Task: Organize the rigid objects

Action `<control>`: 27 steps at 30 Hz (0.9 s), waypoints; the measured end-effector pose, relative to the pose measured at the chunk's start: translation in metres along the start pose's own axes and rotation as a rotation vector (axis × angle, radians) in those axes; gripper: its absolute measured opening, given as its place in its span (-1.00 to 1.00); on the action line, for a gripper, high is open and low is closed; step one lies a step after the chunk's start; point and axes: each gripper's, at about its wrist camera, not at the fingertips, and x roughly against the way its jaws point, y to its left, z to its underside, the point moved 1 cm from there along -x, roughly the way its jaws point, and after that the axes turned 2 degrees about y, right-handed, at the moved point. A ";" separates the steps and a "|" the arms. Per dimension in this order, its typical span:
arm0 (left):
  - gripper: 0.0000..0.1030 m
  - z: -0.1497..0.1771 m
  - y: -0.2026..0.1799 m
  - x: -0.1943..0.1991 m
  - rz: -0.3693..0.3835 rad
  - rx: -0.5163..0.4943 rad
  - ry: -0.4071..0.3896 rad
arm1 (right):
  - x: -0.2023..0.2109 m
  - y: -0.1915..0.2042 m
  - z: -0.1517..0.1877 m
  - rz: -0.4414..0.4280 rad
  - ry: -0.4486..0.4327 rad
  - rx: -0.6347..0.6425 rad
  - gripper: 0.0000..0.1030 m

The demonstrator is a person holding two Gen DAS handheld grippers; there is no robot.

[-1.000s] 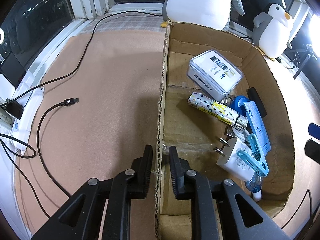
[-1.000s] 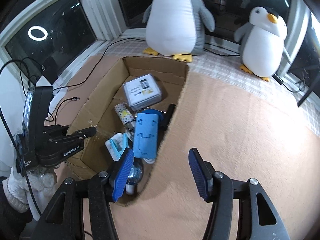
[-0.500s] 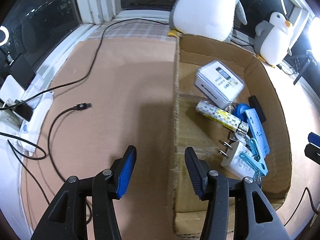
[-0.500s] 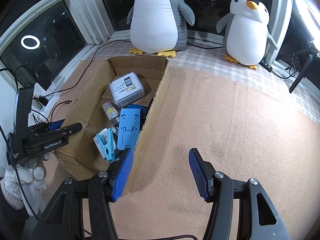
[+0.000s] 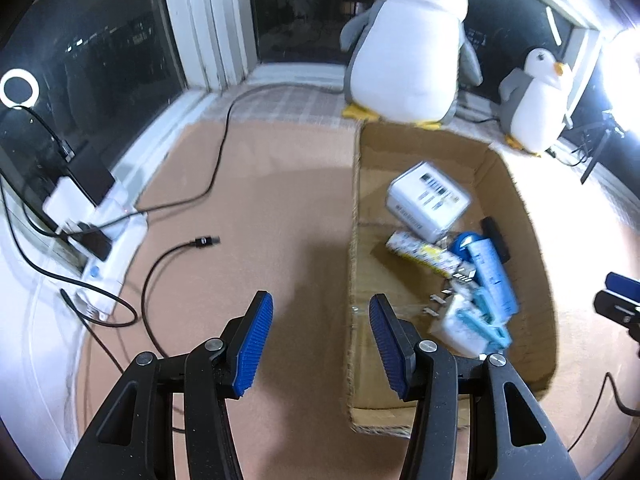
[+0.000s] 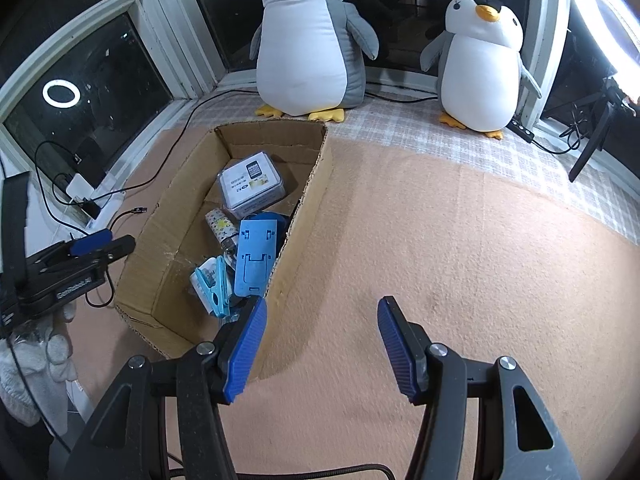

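A cardboard box [image 5: 532,240] [image 6: 168,216] lies on the tan mat. It holds a clear-lidded white case [image 5: 427,196] [image 6: 251,184], a patterned tube [image 5: 420,254], a blue phone stand [image 6: 256,258], a white plug charger [image 5: 456,326] and light-blue clips [image 6: 216,292]. My left gripper [image 5: 321,312] is open and empty, above the mat beside the box's left wall. My right gripper [image 6: 320,320] is open and empty, above the mat by the box's right wall. The left gripper also shows in the right wrist view [image 6: 86,246].
Two plush penguins [image 6: 308,36] [image 6: 480,64] stand by the window behind the box. A black USB cable [image 5: 204,242] and a white power strip [image 5: 100,256] with plugs lie left of the box. A light stand [image 6: 592,140] is at the far right.
My left gripper let go of the box's left wall, opened and pulled back and up. My right gripper also drew back and rose, still open. The box stays put.
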 end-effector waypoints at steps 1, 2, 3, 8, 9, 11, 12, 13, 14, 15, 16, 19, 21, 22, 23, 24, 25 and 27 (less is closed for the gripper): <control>0.05 0.000 -0.003 0.007 0.007 -0.003 -0.013 | 0.002 -0.001 0.001 -0.002 -0.003 -0.004 0.04; 0.05 0.000 -0.006 0.013 0.011 -0.007 -0.024 | 0.003 -0.001 0.002 -0.004 -0.005 -0.006 0.04; 0.05 0.000 -0.010 0.019 0.016 -0.014 -0.035 | 0.005 -0.002 0.003 -0.004 -0.007 -0.008 0.04; 0.05 0.004 -0.036 0.042 0.062 -0.053 -0.051 | 0.017 -0.005 0.009 -0.004 -0.021 -0.021 0.04; 0.05 0.005 -0.042 0.046 0.074 -0.064 -0.051 | 0.020 -0.006 0.011 -0.004 -0.026 -0.025 0.04; 0.05 0.008 -0.053 0.051 0.092 -0.077 -0.053 | 0.026 -0.008 0.014 0.000 -0.038 -0.035 0.05; 0.05 0.010 -0.059 0.055 0.102 -0.085 -0.056 | 0.030 -0.009 0.016 0.002 -0.047 -0.040 0.06; 0.05 0.012 -0.063 0.058 0.107 -0.089 -0.057 | 0.035 -0.010 0.017 0.003 -0.056 -0.047 0.11; 0.05 0.014 -0.069 0.062 0.111 -0.097 -0.065 | 0.039 -0.011 0.019 0.001 -0.066 -0.054 0.14; 0.05 0.015 -0.072 0.065 0.111 -0.102 -0.072 | 0.044 -0.012 0.021 -0.005 -0.078 -0.061 0.15; 0.05 0.017 -0.076 0.069 0.107 -0.113 -0.081 | 0.049 -0.012 0.022 -0.007 -0.090 -0.065 0.16; 0.05 0.021 -0.083 0.082 0.110 -0.118 -0.102 | 0.064 -0.009 0.026 -0.003 -0.127 -0.062 0.16; 0.10 0.024 -0.085 0.090 0.117 -0.112 -0.107 | 0.073 -0.004 0.028 -0.002 -0.150 -0.055 0.16; 0.11 0.026 -0.086 0.094 0.118 -0.111 -0.111 | 0.077 -0.001 0.030 -0.003 -0.162 -0.051 0.17; 0.12 0.028 -0.086 0.098 0.115 -0.110 -0.117 | 0.082 0.001 0.031 -0.004 -0.176 -0.046 0.20; 0.13 0.030 -0.087 0.101 0.109 -0.110 -0.121 | 0.086 0.004 0.032 -0.004 -0.186 -0.044 0.22; 0.13 0.033 -0.087 0.106 0.105 -0.111 -0.128 | 0.090 0.007 0.033 -0.005 -0.199 -0.040 0.27; 0.13 0.035 -0.086 0.113 0.099 -0.108 -0.136 | 0.098 0.011 0.034 -0.001 -0.221 -0.035 0.30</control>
